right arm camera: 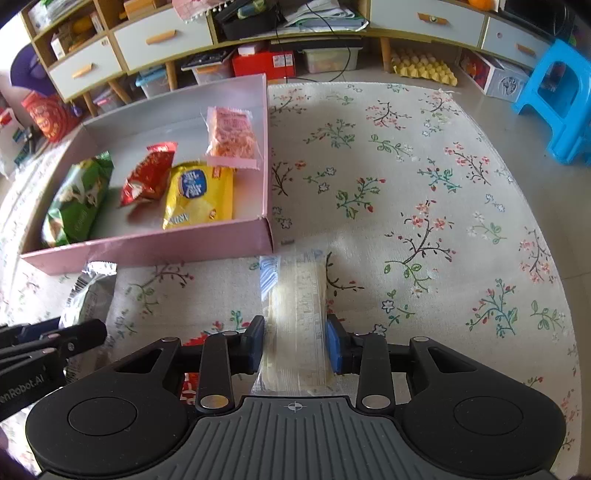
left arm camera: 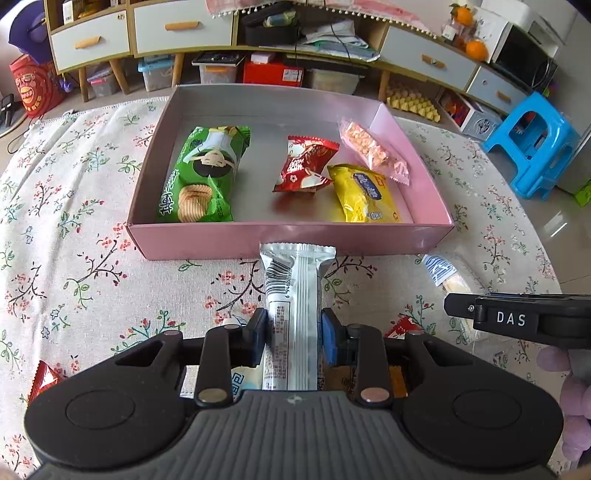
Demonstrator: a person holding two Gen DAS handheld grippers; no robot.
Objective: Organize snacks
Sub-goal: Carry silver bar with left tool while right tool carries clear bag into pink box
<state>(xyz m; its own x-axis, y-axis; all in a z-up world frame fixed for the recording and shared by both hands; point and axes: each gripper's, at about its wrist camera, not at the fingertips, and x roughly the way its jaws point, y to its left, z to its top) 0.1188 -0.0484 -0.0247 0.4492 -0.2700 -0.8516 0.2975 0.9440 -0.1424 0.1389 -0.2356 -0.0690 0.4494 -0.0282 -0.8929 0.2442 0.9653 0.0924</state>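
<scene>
A floral cloth [left arm camera: 74, 258] covers the surface, and beyond it, at 12 o'clock in both views, a long low cabinet [left arm camera: 177, 29] with grey drawers runs along the wall, with storage bins and a red box [left arm camera: 271, 72] underneath. A blue plastic stool [left arm camera: 532, 144] stands on the floor at 2 o'clock in the left wrist view.

A pink box [left arm camera: 288, 240] sits on the cloth holding four snacks: a green chip bag [left arm camera: 207, 177] at its 9 o'clock side, a red packet [left arm camera: 304, 164] in the middle, a yellow packet [left arm camera: 364, 195] beside it, and a clear pink-edged packet [left arm camera: 373, 149] against the 3 o'clock wall.

The left tongs [left arm camera: 293, 341] are clenched on a silver wrapper [left arm camera: 295, 295], which points toward 12 o'clock, its far end overlapping the box's near wall in the view.

The right tongs [right arm camera: 295, 345] are grasping a clear pale-yellow packet [right arm camera: 297, 314], extending toward 12 o'clock, just beside the box's near right corner. In the right wrist view the left tongs and silver wrapper show at 9 o'clock.
</scene>
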